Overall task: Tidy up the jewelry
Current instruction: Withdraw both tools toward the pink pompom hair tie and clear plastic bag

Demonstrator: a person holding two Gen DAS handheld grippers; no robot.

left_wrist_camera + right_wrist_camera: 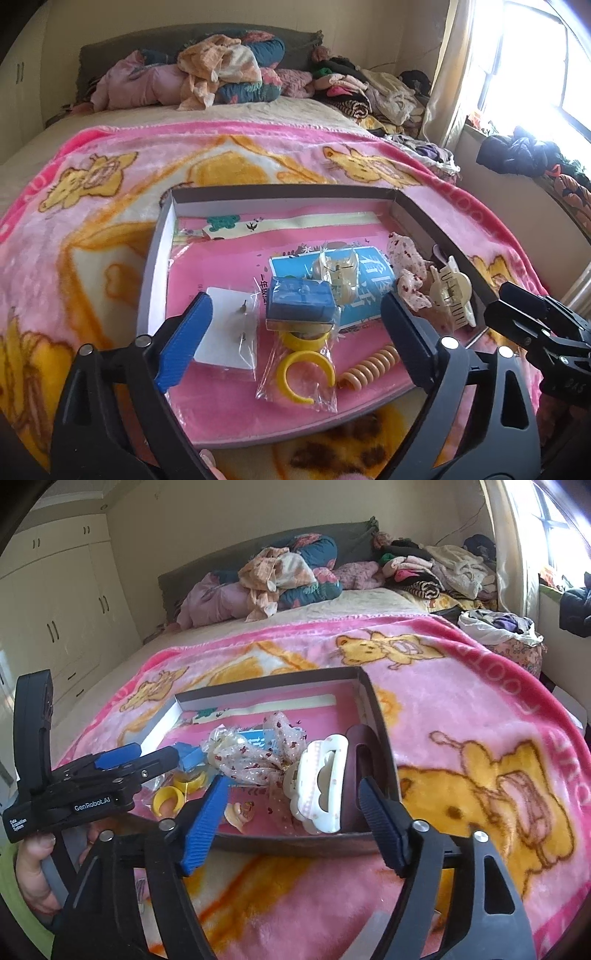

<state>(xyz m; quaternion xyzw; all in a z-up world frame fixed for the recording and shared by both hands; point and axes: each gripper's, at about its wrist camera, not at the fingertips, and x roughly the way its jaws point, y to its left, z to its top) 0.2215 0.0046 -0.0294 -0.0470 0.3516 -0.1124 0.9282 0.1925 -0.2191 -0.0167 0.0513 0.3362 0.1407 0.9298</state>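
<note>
A shallow dark-rimmed tray [288, 190] lies on the pink blanket and holds the jewelry. In it are a blue box [301, 302], bagged yellow bangles [306, 365], a white earring card [232, 332], a peach spiral hair tie [369, 369], a floral bow [406, 269] and a cream claw clip [452, 295]. My left gripper [295, 332] hovers open over the tray's near side, its pads touching nothing. In the right wrist view my right gripper [295, 823] stands open just before the tray's near right corner, facing a white cloud-shaped clip [321, 786] and a dark maroon clip [362, 760].
The tray rests on a pink bear-print blanket [480, 738] covering a bed. Piled clothes and bedding [221, 74] fill the head of the bed. A window sill with dark clothes [517, 155] lies to the right, and wardrobes [55, 609] to the left. A hand [33, 867] holds the left gripper's handle.
</note>
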